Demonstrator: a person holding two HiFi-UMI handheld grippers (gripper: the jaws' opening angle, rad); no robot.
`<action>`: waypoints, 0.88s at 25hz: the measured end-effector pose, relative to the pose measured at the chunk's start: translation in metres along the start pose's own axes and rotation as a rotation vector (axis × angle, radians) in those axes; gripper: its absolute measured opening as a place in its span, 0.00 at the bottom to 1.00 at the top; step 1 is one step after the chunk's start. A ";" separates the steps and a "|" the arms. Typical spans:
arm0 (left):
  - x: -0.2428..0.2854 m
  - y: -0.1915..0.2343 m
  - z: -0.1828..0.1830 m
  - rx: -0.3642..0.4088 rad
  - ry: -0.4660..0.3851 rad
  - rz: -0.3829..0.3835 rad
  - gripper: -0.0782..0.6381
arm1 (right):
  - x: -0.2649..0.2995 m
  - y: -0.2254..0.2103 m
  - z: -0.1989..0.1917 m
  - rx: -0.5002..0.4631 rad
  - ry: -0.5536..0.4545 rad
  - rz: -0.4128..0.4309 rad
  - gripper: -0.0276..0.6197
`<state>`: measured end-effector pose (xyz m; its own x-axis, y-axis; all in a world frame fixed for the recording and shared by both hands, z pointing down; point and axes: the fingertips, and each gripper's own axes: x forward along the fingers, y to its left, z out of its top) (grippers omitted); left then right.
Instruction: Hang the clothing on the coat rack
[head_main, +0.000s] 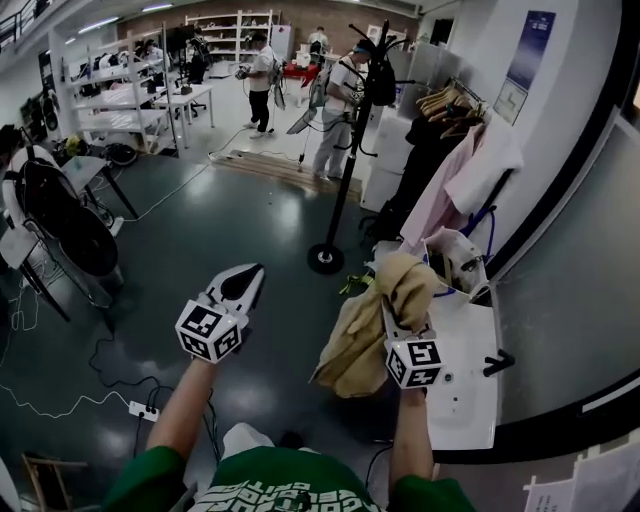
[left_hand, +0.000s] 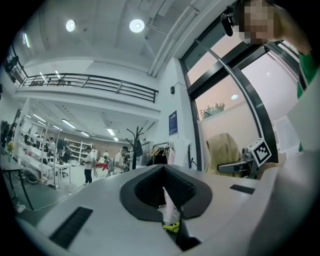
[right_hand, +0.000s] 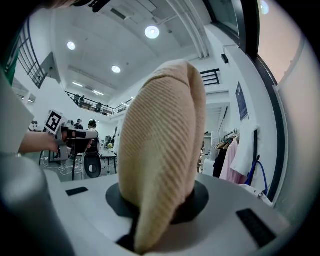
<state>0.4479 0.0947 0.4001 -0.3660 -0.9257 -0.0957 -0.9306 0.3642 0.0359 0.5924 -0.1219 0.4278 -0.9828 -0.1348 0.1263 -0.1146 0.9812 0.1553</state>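
My right gripper (head_main: 398, 318) is shut on a tan knitted garment (head_main: 372, 325), which hangs in folds below and left of the jaws. In the right gripper view the garment (right_hand: 160, 150) bulges up out of the shut jaws and hides the gripper (right_hand: 155, 202) tips. The black coat rack (head_main: 345, 160) stands ahead on a round base (head_main: 325, 258), with a dark item on its top hooks. My left gripper (head_main: 248, 278) is held to the left of the garment and apart from it, its jaws together and holding nothing (left_hand: 167, 202).
A clothes rail with wooden hangers (head_main: 450, 105) and a pink garment (head_main: 438, 195) runs along the right wall. A white table (head_main: 470, 390) with a white appliance (head_main: 455, 260) is under my right arm. Two people (head_main: 338, 110) stand behind the rack. A black chair (head_main: 60, 225) stands left.
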 end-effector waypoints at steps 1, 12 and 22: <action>0.006 0.004 0.000 -0.001 -0.001 0.001 0.11 | 0.008 -0.003 0.001 -0.002 0.000 0.003 0.16; 0.075 0.088 -0.005 -0.008 -0.016 -0.042 0.11 | 0.104 -0.010 0.005 0.004 0.021 -0.003 0.16; 0.149 0.217 0.009 -0.001 -0.023 -0.144 0.11 | 0.232 0.007 0.030 0.010 0.028 -0.084 0.16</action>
<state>0.1914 0.0368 0.3846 -0.2287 -0.9657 -0.1232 -0.9735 0.2279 0.0208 0.3592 -0.1420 0.4288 -0.9652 -0.2207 0.1405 -0.1985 0.9675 0.1565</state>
